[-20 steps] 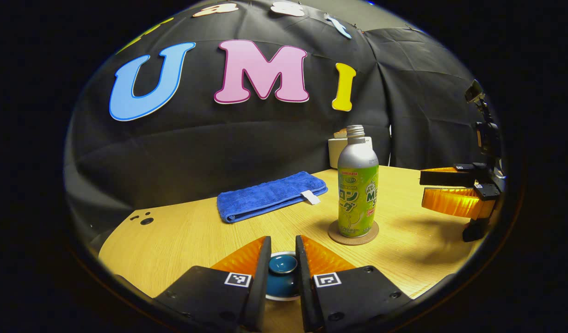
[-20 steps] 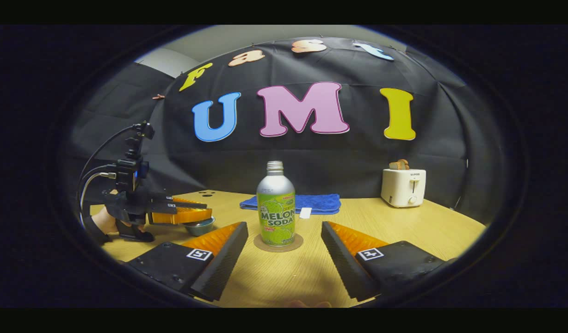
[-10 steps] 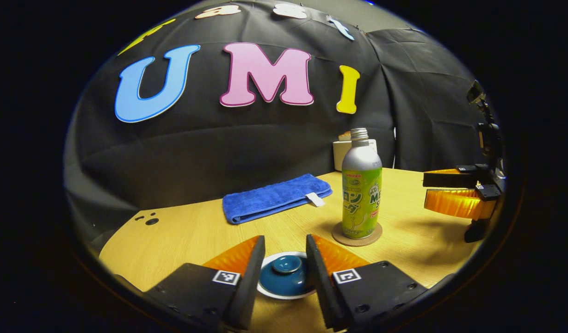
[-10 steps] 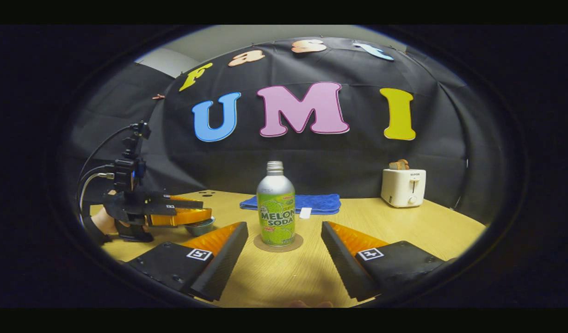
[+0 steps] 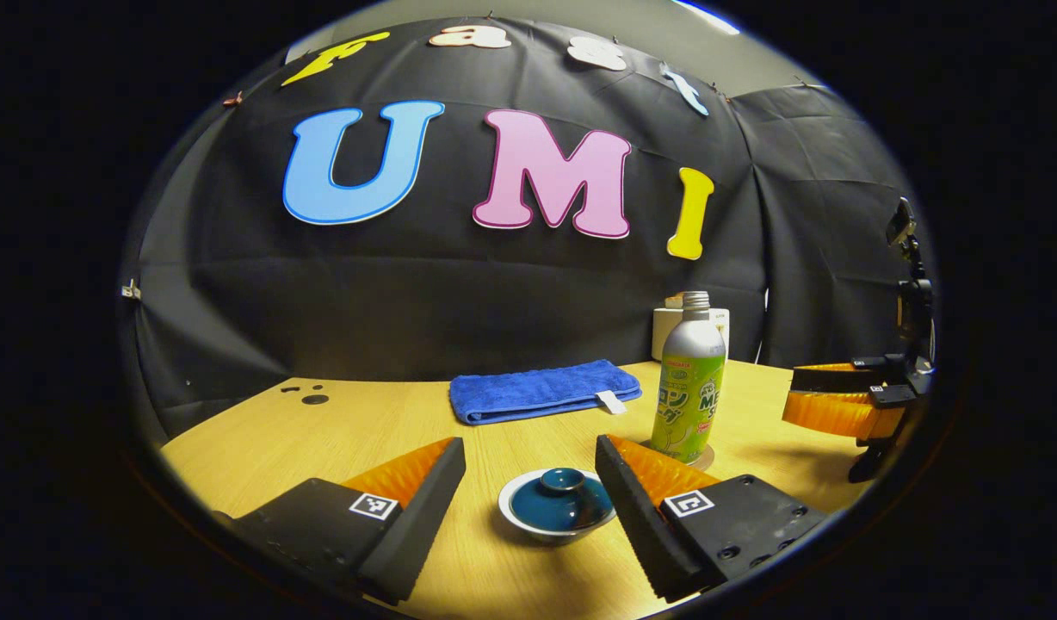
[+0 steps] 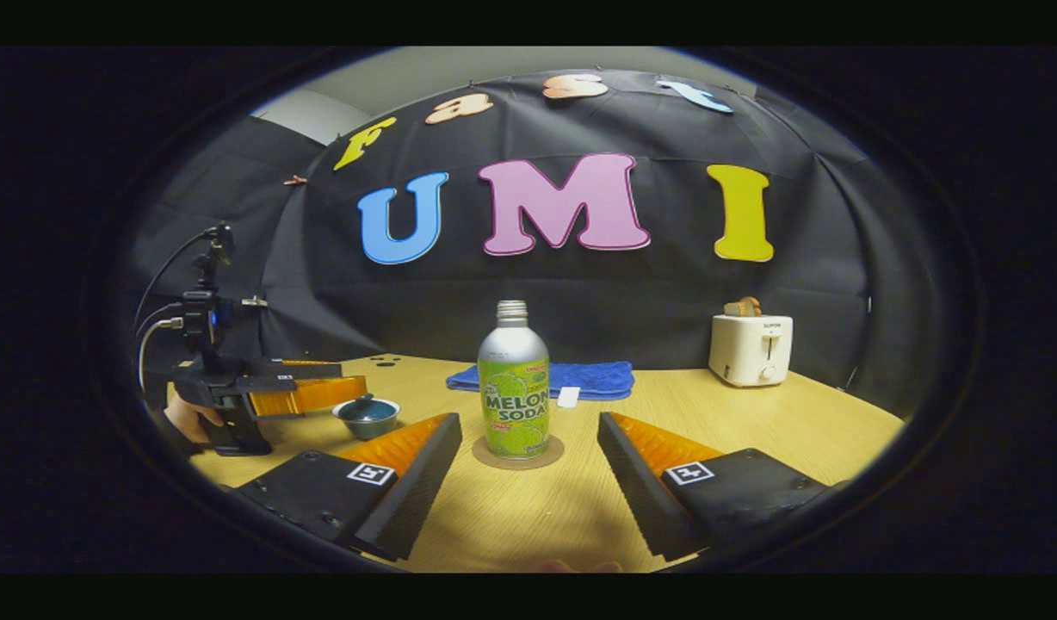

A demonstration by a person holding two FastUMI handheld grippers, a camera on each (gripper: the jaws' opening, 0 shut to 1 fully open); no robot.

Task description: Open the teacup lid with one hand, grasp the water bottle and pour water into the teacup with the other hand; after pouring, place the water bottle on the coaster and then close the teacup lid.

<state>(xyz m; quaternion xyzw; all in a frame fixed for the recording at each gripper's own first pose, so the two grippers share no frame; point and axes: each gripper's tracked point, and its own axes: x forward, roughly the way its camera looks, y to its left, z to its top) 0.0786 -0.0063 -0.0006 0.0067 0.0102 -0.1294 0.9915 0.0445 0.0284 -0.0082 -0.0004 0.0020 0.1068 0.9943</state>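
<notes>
Both grippers are held spread apart over the wooden surface (image 5: 339,430), with nothing clasped.

Left gripper (image 5: 528,469) is seen with its fingers wide apart, and the lidded teacup (image 5: 557,515) is framed between them, untouched, its blue lid (image 5: 560,499) seated on top. From the right gripper view, the same left gripper (image 6: 309,394) is seen just beside the teacup (image 6: 367,416), held by a hand (image 6: 187,418). Right gripper (image 6: 528,452) is likewise held open, and the water bottle (image 6: 515,392) is seen upright on the coaster (image 6: 518,454) between and beyond its fingers. Farther back, a folded blue towel (image 6: 593,377) and a white toaster (image 6: 750,348) are seen near the wall.
</notes>
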